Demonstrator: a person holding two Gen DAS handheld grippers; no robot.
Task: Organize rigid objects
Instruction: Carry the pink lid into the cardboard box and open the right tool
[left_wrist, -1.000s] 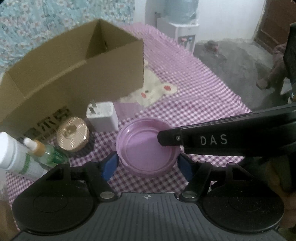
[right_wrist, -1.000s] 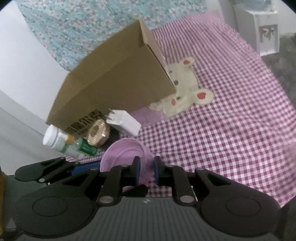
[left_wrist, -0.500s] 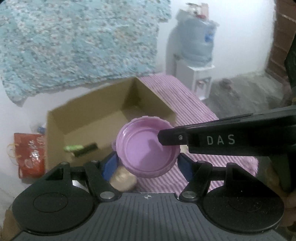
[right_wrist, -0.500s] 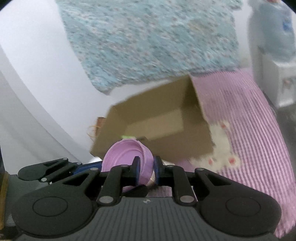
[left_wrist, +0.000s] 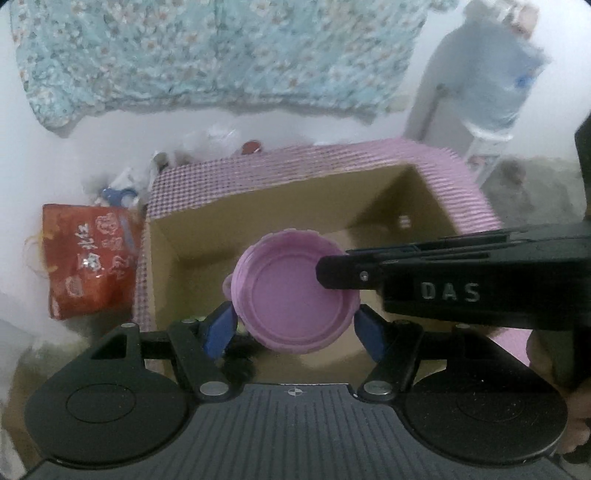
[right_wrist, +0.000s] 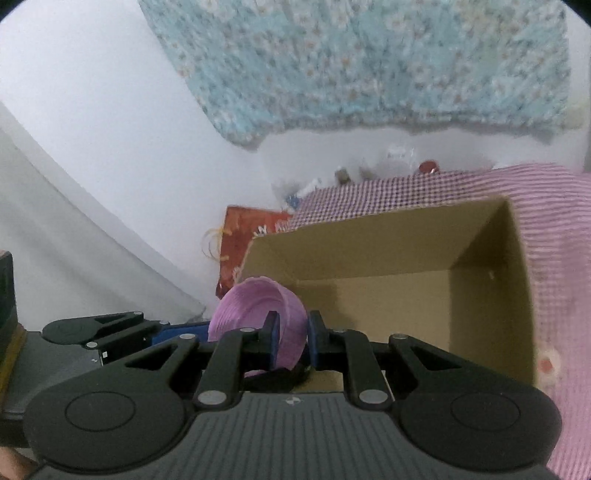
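The pink lid (left_wrist: 295, 291) sat at frame centre in the left wrist view, above the open cardboard box (left_wrist: 288, 206). The left gripper (left_wrist: 295, 325) had its blue pads (left_wrist: 218, 328) against the lid's two sides, gripping it across its width. The right gripper (right_wrist: 291, 339), entering from the right edge in that view, was pinched tight on the lid's rim wall.

Risk assessment: with two grips on one lid, uneven release would likely tip it or flick it outside the box. The rim pinch covered little surface and could slip. The lid hung close to the box's near wall and could catch on its edge. The checked cloth (right_wrist: 554, 221) under the box could let it shift.
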